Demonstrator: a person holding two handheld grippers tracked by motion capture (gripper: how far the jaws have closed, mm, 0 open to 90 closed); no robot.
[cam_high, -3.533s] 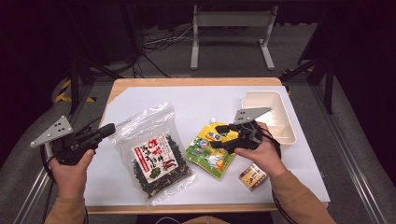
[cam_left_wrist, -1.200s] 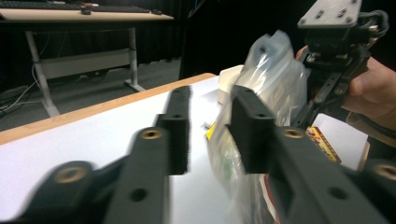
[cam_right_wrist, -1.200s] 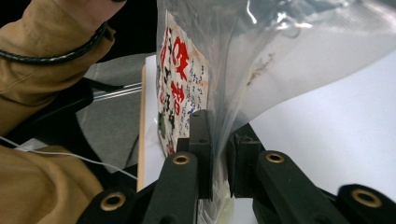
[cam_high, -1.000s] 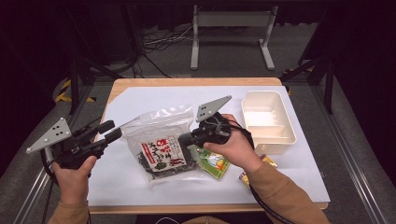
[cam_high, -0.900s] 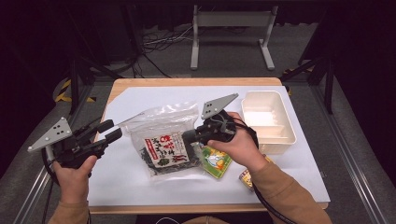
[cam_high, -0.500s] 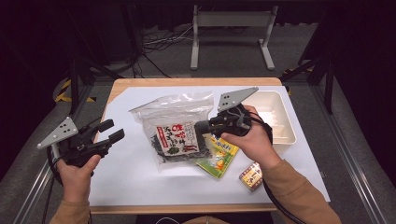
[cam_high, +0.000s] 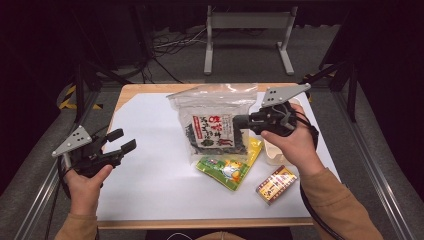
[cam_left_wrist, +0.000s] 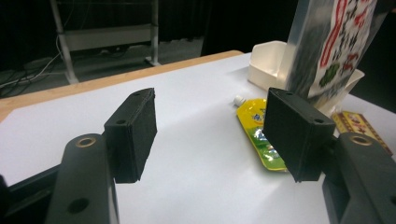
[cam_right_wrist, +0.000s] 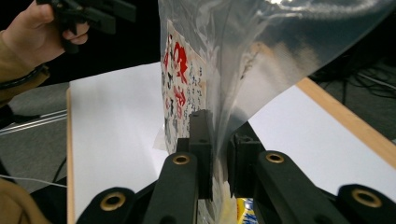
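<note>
A clear bag of dark seaweed with a red-and-white label hangs in the air over the table's middle, lifted off the white sheet. My right gripper is shut on the bag's right edge; in the right gripper view the plastic of the seaweed bag is pinched between the jaws of my right gripper. My left gripper stands open over the table's left side with nothing between its pads. The lifted seaweed bag appears at the upper right of the left gripper view.
A yellow-green spout pouch lies on the white sheet under the bag, also as the pouch past my left jaws. A small red-and-gold box lies at the front right. A white tray sits at the right, partly behind my right hand.
My right gripper has closed on the seaweed bag and carried it up and to the right, toward the tray. The left gripper has let go and drawn back left, open.
</note>
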